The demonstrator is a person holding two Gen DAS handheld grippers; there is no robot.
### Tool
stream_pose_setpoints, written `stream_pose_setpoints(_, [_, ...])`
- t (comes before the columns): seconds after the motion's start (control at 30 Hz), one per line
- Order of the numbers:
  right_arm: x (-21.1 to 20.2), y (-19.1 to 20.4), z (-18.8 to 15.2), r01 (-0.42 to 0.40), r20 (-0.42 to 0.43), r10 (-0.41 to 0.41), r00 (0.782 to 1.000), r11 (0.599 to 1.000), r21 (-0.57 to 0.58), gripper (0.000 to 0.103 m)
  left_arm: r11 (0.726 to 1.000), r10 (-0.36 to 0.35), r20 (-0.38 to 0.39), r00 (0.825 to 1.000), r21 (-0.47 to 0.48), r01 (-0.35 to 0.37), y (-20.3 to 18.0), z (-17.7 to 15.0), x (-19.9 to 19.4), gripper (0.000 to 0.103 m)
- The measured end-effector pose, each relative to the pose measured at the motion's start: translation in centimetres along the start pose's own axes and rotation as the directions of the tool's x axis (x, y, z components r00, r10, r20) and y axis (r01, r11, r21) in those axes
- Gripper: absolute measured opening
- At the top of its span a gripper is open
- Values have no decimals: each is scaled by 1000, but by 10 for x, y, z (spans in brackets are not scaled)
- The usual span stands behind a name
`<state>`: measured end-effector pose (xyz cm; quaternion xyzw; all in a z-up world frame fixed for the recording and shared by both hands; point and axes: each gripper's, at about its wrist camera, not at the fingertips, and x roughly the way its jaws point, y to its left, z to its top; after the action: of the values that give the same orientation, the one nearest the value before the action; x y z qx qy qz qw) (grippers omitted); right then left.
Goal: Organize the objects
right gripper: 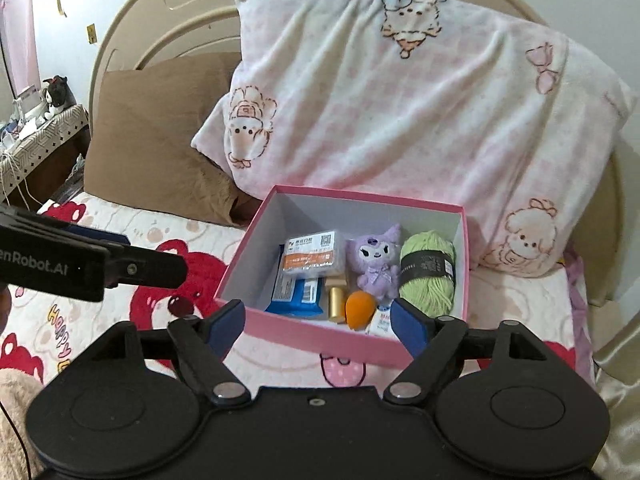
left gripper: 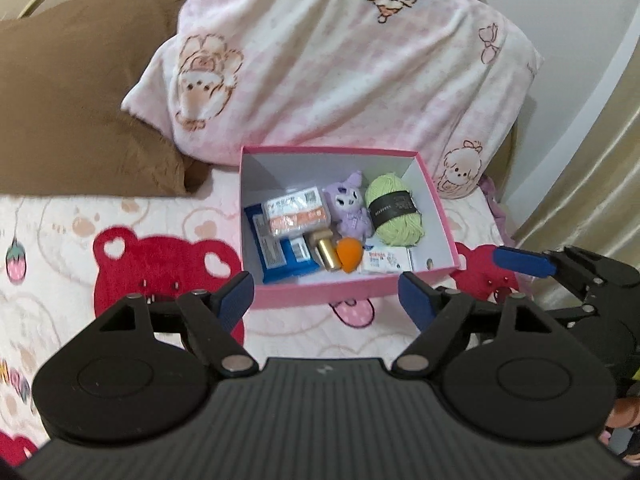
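The bed (right gripper: 132, 224) carries a white sheet printed with red bears, and it fills both views. At 12 o'clock a pink-checked pillow (right gripper: 400, 120) leans on the headboard (right gripper: 160, 32); a brown pillow (right gripper: 160, 140) sits at 10 o'clock beside it, their edges touching.

A pink box (right gripper: 320, 336) with white inner walls stands on the sheet, its far wall against the pink pillow. It is open at the top and holds everything small.

Inside, at the box's 3 o'clock, lies green yarn (right gripper: 428, 276) with a black band. Just left of it, touching, sits a purple plush (right gripper: 376, 260). At 9 o'clock a clear pack (right gripper: 312, 256) with an orange label rests on a blue pack (right gripper: 296, 292). Along the near wall, at 6 o'clock, stand a gold tube (right gripper: 337, 300), an orange sponge (right gripper: 360, 310) touching it, and a small white packet (left gripper: 386, 260) to the right.

The left gripper (left gripper: 326, 296) hovers just short of the box's near wall, fingers (left gripper: 236, 298) wide apart, holding nothing. The right gripper (right gripper: 316, 322) hangs at the same wall, fingers (right gripper: 408, 324) also spread, empty; its right finger overlaps the near right corner in view. Each gripper shows at the edge of the other's view.
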<state>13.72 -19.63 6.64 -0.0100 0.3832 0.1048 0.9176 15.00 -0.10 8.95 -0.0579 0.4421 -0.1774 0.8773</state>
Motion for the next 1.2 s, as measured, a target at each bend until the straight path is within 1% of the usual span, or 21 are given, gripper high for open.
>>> stream_pose_setpoints(0.07, [-9, 1, -8, 5, 2, -5, 1000, 1000, 3, 84, 1000, 0, -5, 1000, -12, 0, 2, -11, -4, 79])
stream_pose_setpoints(0.17, [-22, 2, -21, 7, 7, -7, 1000, 1000, 20, 84, 1000, 22, 1, 1000, 0, -22, 2, -27, -10, 79])
stream_pose_setpoints(0.23, [-30, 4, -30, 5, 13, -5, 1000, 1000, 30, 85, 1000, 22, -7, 1000, -2, -22, 4, -36, -12, 79])
stream_pose_setpoints(0.3, [-35, 5, -38, -1, 12, 1, 1000, 1000, 30, 86, 1000, 25, -14, 1000, -13, -26, 7, -45, -14, 79])
stream_pose_setpoints(0.47, [-42, 6, -54, 3, -1, -3, 1000, 1000, 28, 87, 999, 50, -2, 999, -10, -50, 7, -63, -20, 79])
stream_pose_setpoints(0.6, [-43, 4, -64, 19, -13, -18, 1000, 999, 39, 87, 998, 53, 0, 999, -20, -53, 6, -75, -22, 79])
stream_pose_setpoints(0.7, [-42, -1, -69, 17, -24, -16, 1000, 998, 59, 87, 998, 60, -1, 998, -6, -60, 2, -82, -21, 79])
stream_pose_setpoints(0.87, [-37, -4, -78, 37, -37, -35, 999, 997, 68, 88, 999, 49, -24, 999, -9, -49, -2, -92, -17, 79])
stream_pose_setpoints(0.93, [-36, -4, -81, 37, -31, -35, 999, 997, 67, 88, 999, 44, -14, 999, -3, -44, -4, -96, -19, 79])
stream_pose_setpoints(1.07, [-30, -7, -85, 30, -45, -26, 999, 996, 85, 88, 998, 65, -11, 998, 8, -65, -7, -100, -19, 79])
stream_pose_setpoints(1.17, [-26, -8, -87, 48, -51, -43, 998, 995, 90, 89, 998, 70, -17, 997, 6, -70, -6, -100, -16, 79])
stream_pose_setpoints(1.2, [-25, -8, -88, 48, -52, -43, 998, 995, 93, 89, 998, 70, -22, 997, 4, -70, -5, -100, -14, 83])
